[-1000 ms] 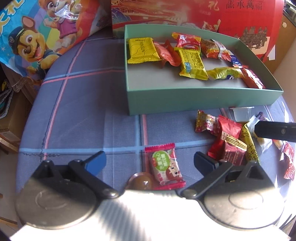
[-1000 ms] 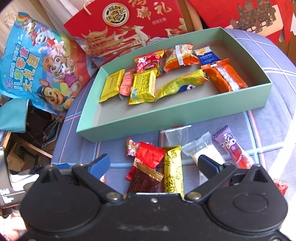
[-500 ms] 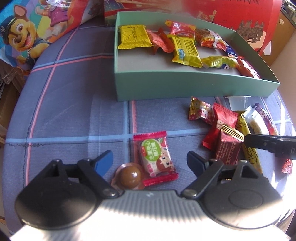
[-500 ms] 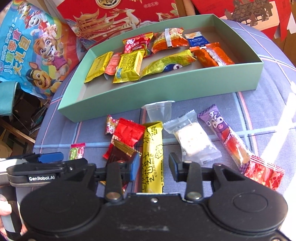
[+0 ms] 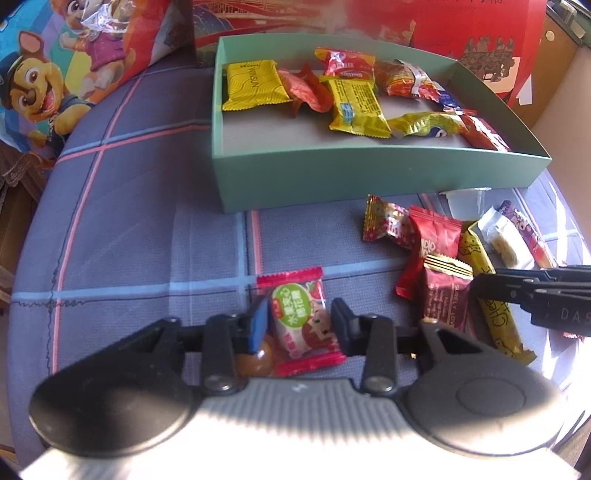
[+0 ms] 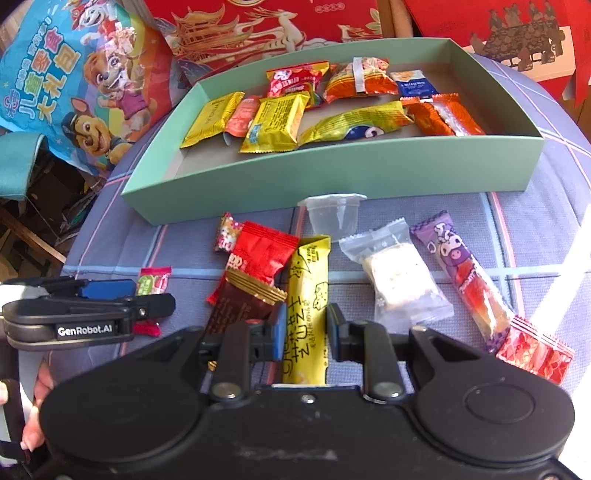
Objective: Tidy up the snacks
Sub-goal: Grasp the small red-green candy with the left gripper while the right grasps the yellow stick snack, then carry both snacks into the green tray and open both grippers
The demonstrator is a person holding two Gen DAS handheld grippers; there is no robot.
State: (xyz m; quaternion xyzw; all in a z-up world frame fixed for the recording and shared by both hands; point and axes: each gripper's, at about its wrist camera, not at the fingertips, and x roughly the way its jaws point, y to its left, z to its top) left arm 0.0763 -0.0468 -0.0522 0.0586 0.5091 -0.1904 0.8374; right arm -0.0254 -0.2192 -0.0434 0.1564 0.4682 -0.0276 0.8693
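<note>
A green box [image 5: 369,177] [image 6: 332,177] holds several wrapped snacks. My left gripper [image 5: 300,325] is shut on a red and green candy packet [image 5: 301,321], which lies on the blue checked cloth; a brown round sweet [image 5: 255,360] lies by its left finger. My right gripper [image 6: 306,332] is shut on a long yellow cheese stick [image 6: 308,306], also on the cloth. Beside the stick lie a dark red packet [image 6: 240,306], a red packet [image 6: 258,254], a clear white packet [image 6: 399,284] and a purple stick [image 6: 458,273].
A clear jelly cup [image 6: 334,214] stands against the box's front wall. A red patterned packet [image 6: 535,350] lies at the right. A cartoon dog bag [image 6: 85,85] and red gift boxes [image 6: 258,22] stand behind. The round table's edge drops off at the left.
Both grippers closed from wide open: the left onto the red and green candy packet, the right onto the yellow cheese stick. Both moved forward and lower over the cloth.
</note>
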